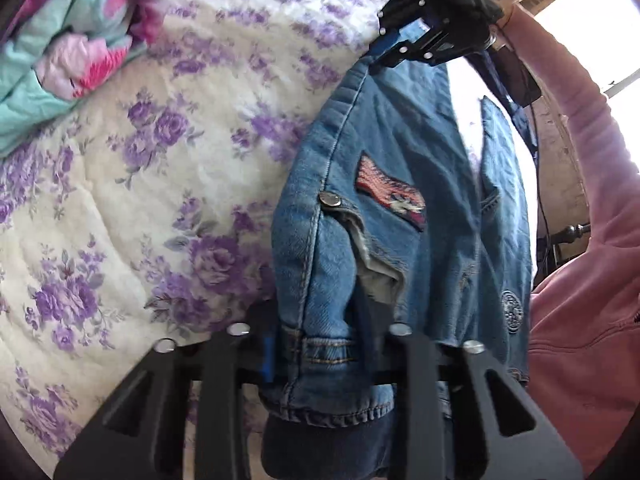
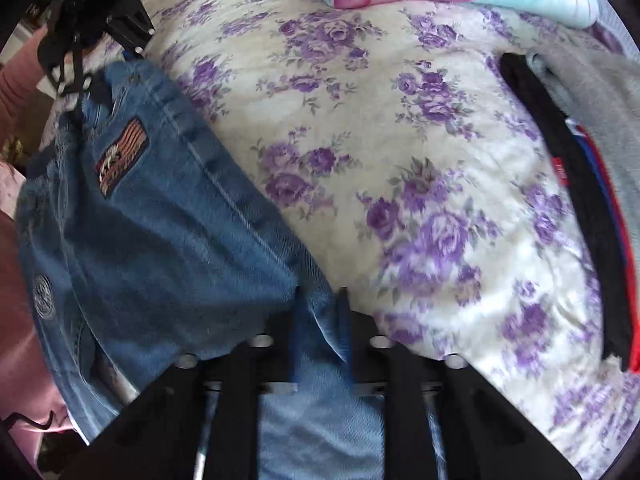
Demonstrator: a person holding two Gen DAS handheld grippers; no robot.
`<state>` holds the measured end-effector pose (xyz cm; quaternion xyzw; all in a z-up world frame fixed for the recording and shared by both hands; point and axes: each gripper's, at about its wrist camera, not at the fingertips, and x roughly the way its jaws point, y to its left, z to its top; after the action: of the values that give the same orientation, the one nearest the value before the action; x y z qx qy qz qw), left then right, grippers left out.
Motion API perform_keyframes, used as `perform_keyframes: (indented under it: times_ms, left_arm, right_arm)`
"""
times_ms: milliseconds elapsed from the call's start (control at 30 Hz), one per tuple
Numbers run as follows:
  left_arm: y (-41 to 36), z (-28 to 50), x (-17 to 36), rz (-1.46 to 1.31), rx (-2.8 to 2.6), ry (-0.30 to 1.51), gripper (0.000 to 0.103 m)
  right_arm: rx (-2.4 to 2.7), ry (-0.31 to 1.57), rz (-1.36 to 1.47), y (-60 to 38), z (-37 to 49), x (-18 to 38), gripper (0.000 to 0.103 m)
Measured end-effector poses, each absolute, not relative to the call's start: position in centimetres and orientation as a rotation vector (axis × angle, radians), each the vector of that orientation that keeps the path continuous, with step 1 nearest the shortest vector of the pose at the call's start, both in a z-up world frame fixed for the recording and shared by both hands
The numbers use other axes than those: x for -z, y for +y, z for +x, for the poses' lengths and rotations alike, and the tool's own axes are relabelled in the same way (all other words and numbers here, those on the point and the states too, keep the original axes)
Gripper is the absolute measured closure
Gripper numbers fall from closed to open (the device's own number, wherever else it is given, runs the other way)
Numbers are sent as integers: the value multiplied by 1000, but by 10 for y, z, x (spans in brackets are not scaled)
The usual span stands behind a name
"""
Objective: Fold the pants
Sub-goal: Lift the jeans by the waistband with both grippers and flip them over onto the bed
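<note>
Blue denim pants [image 1: 404, 248] with an embroidered patch [image 1: 390, 192] and a metal button hang stretched between my two grippers above the bed. My left gripper [image 1: 320, 344] is shut on the waistband fabric at its near end. My right gripper [image 1: 390, 46] shows at the top of the left wrist view, shut on the far end. In the right wrist view the right gripper [image 2: 320, 308] is shut on denim [image 2: 160, 220], and the left gripper [image 2: 124, 46] holds the other end at upper left.
A white bedspread with purple flowers [image 1: 160, 184] lies under the pants. A bunched pink and teal blanket [image 1: 68, 52] sits at one end. A stack of folded dark, red and grey clothes [image 2: 592, 184] lies at the bed's side. The person's pink sleeve [image 1: 592, 168] is at right.
</note>
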<state>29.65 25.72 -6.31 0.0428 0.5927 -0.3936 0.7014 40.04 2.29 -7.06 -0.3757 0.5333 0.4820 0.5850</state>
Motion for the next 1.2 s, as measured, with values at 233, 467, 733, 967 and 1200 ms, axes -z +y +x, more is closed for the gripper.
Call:
perform_keyframes:
  times_ms: [233,467,733,967,1200]
  left_arm:
    - [243,265,19,263,801,1156,80]
    - [203,179,-39,465,810,954,81]
    - [161,64,-29,689,820,853,81]
    - [143,18,11,787,790,841,81]
    - [132,-3,58,823,714,792,80]
  right_arm:
    - [-1030,1090,-921,-7,323,7,97]
    - [-952,961,-971,-38,221,-65,97]
    - [-951,923,-1006,-65,106,-38,98]
    - [-899,871,-1042,-78,56,25,97]
    - [-829,826,-1073,-78,37,77,94]
